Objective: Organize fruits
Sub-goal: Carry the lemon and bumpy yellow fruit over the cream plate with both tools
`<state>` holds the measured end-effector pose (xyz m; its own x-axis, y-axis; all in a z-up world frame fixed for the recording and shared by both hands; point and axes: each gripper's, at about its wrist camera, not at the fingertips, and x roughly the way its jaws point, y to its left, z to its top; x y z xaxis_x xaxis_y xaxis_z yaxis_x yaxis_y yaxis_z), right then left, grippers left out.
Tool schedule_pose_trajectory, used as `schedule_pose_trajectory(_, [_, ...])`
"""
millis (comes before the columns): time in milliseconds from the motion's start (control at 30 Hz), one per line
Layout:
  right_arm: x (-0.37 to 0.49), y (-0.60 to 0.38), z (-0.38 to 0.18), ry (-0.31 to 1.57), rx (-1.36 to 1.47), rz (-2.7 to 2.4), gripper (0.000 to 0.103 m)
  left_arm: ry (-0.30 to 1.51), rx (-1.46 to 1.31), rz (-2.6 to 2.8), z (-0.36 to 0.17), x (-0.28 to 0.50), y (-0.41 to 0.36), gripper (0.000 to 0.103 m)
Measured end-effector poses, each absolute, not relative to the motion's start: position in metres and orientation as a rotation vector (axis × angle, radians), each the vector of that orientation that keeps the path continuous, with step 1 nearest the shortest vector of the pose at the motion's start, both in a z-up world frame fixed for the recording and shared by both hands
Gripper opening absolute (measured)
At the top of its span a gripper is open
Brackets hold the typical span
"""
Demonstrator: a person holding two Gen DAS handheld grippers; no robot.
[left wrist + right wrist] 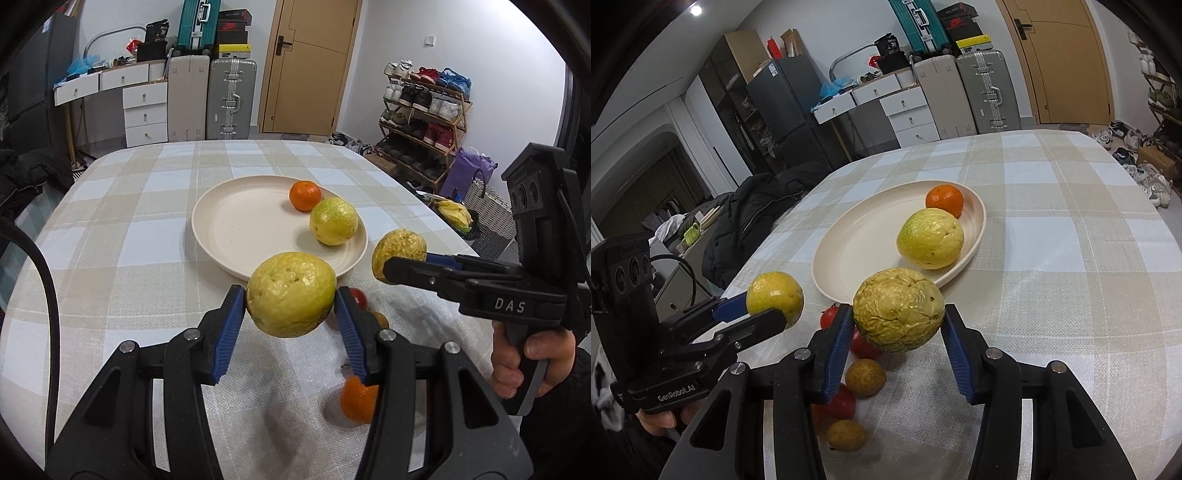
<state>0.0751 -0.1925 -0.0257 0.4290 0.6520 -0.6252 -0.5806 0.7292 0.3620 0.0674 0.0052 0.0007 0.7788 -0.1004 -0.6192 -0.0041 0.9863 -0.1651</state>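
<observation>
My left gripper (290, 300) is shut on a smooth yellow fruit (290, 294), held above the table just short of the cream plate (240, 225); it also shows in the right wrist view (774, 297). My right gripper (897, 320) is shut on a wrinkled yellow fruit (898, 309), held beside the plate's (860, 243) near rim; it shows in the left wrist view (398, 254). On the plate lie a tangerine (305, 195) (944, 199) and a yellow-green fruit (333, 226) (930, 237).
Loose fruit lies on the checked tablecloth (1052, 258) under the grippers: red ones (842, 400) (359, 298), small brown ones (865, 377), and a tangerine (357, 400). A shoe rack (424, 118) stands beyond the table's right edge; suitcases (231, 99) and drawers stand behind.
</observation>
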Motion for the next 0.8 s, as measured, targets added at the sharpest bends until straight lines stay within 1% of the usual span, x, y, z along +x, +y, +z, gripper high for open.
schedule_pose_trajectory(367, [0.072,-0.188,-0.019,0.805,0.090,0.791,0.049,0.650,-0.155,-0.022,0.009,0.074,0.015,0.047])
schedule_pose_trajectory(800, [0.086,-0.174,-0.010,0.803,0.057,0.790,0.049,0.648,-0.166,0.013,0.012,0.104,0.028,0.047])
